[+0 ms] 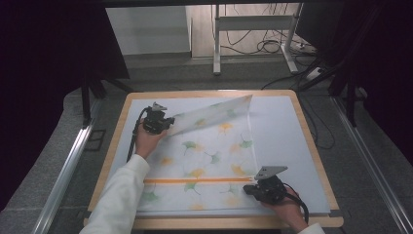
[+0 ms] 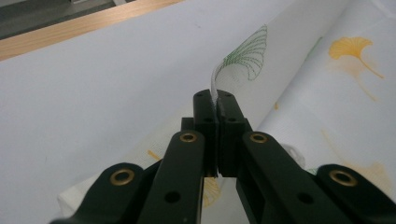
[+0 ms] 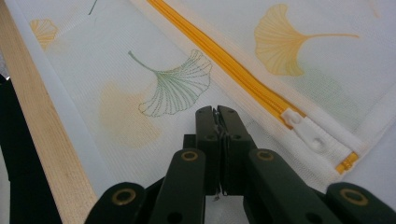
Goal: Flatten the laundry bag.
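The left gripper (image 2: pixel 215 100) clamped a lifted edge of the mesh bag (image 1: pixel 209 156); the right gripper (image 3: pixel 217 114) was clenched on mesh near the zipper (image 3: pixel 233 65). The bag lay mid-table on a pale mat (image 1: pixel 282 141) atop a wooden table (image 1: pixel 311 146). At twelve o'clock stood a desk frame (image 1: pixel 253 29) with cables (image 1: pixel 268 46) on grey floor (image 1: pixel 204 78).

This looks like a lab or test room. A wood-rimmed counter (image 1: pixel 311 146) stands on grey carpet (image 1: pixel 44 161), dark curtains (image 1: pixel 44 58) hang at nine and three o'clock, and loose cables (image 1: pixel 265 46) trail round a metal desk frame (image 1: pixel 253 29) at twelve o'clock.
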`<state>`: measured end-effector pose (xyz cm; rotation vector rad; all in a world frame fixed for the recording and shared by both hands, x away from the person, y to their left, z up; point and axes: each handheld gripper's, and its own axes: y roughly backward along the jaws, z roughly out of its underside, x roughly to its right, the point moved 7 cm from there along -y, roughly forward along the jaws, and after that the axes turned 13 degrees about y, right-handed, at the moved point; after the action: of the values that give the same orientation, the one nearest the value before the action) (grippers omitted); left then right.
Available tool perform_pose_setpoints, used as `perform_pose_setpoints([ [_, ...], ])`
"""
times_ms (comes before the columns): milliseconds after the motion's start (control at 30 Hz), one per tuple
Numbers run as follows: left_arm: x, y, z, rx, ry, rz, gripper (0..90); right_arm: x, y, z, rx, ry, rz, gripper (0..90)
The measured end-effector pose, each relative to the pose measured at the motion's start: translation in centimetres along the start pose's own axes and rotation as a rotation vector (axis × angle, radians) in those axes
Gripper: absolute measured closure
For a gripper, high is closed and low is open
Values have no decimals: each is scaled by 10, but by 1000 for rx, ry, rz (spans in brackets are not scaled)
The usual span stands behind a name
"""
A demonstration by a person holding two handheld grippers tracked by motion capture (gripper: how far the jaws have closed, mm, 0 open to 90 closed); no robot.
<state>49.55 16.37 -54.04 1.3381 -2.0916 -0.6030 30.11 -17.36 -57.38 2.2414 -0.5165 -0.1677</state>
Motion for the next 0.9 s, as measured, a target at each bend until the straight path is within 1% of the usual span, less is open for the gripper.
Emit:
perform_pose_setpoints([
  [33, 0, -1, -1, 3, 6, -1, 894, 0, 0, 0, 1, -1, -1, 870],
  [67, -1, -2, -3, 3, -2, -3, 894, 0, 0, 0, 1, -1, 0, 870],
  [100, -1, -3, -5, 5, 1, -4, 893, 0, 0, 0, 2, -3, -1, 870],
  [133, -3, -4, -8, 8, 3, 1, 892, 0, 0, 0, 3, -5, -3, 870],
  [233, -5, -6, -11, 6, 7, 9, 892, 0, 0, 0, 5, -8, -4, 870],
  [367, -13, -8, -18, 9, -7, -4, 877, 0, 0, 0, 8, -15, -6, 870],
  [400, -16, -7, -21, 15, -17, -15, 866, 0, -1, 0, 7, -15, -7, 870],
  [433, -19, -5, -25, 25, -30, -29, 830, 0, -1, 0, 7, -15, -7, 870],
  [467, -21, -2, -29, 43, -31, -42, 709, 0, -1, 0, 7, -16, -7, 870],
  [500, -23, 4, -35, 77, -26, -45, 709, 0, -1, 0, 7, -16, -7, 870],
  [567, -25, 18, -46, 131, 5, -27, 593, 0, -1, 0, 7, -14, -8, 870],
  [600, -24, 24, -50, 144, 10, -12, 543, 0, -1, 0, 8, -13, -9, 869],
  [667, -21, 34, -53, 160, -4, -1, 483, 0, 0, 0, 7, -12, -9, 869],
  [700, -18, 38, -53, 163, -8, 11, 447, 0, 0, 0, 6, -7, -6, 866],
  [733, -16, 40, -52, 161, -14, 13, 447, 0, 0, 0, 6, -7, -6, 866],
  [800, -9, 47, -49, 178, -20, 27, 435, 0, 0, 0, 5, -4, -3, 863],
  [833, -4, 51, -47, 185, -25, 48, 432, -1, 0, 0, 4, -3, -2, 862],
  [867, 7, 56, -38, 183, -43, 82, 432, -1, 0, 0, 2, -3, 0, 862],
  [900, 7, 56, -38, 183, -43, 82, 432, -1, 0, 0, 2, -3, 0, 862],
])
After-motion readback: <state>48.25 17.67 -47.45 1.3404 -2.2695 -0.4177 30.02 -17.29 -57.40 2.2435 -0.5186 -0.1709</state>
